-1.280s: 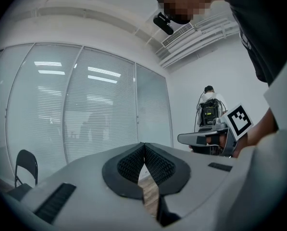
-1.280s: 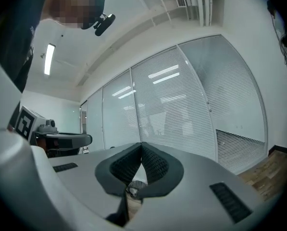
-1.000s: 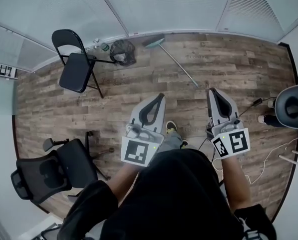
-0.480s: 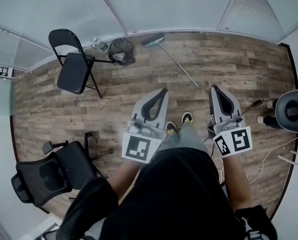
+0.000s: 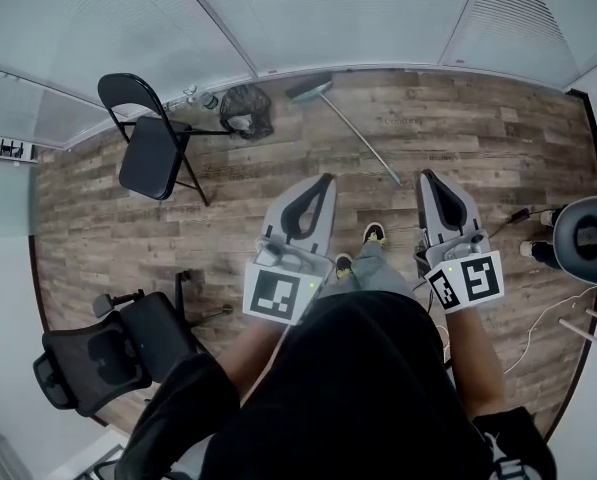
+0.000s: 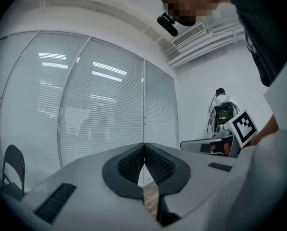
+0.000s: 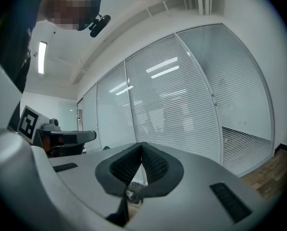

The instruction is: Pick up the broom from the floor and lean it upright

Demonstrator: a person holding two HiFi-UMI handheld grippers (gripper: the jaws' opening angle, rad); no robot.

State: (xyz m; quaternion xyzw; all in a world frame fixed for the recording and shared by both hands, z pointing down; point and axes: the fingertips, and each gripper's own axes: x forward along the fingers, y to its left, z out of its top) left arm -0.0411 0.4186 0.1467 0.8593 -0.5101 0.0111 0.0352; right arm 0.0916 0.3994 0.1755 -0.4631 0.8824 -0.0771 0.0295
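Note:
The broom (image 5: pixel 356 135) lies flat on the wooden floor, its teal head (image 5: pixel 309 88) near the glass wall and its thin handle slanting down-right, ending between my two grippers and a little beyond their tips. My left gripper (image 5: pixel 325 180) is held level above the floor, left of the handle's end, jaws shut with nothing in them (image 6: pixel 144 146). My right gripper (image 5: pixel 426 178) is level to the right of the handle's end, also shut and empty (image 7: pixel 142 144). Neither touches the broom. The person's shoes (image 5: pixel 374 233) show between the grippers.
A black folding chair (image 5: pixel 153 146) and a dark mesh bin (image 5: pixel 244 108) stand by the glass wall at the left. A black office chair (image 5: pixel 108 353) is at the lower left. Cables (image 5: pixel 543 318) and a round black object (image 5: pixel 590 238) lie at the right.
The person has stepped forward towards the broom, one foot now ahead, and both grippers were carried along level. Both stay shut and empty.

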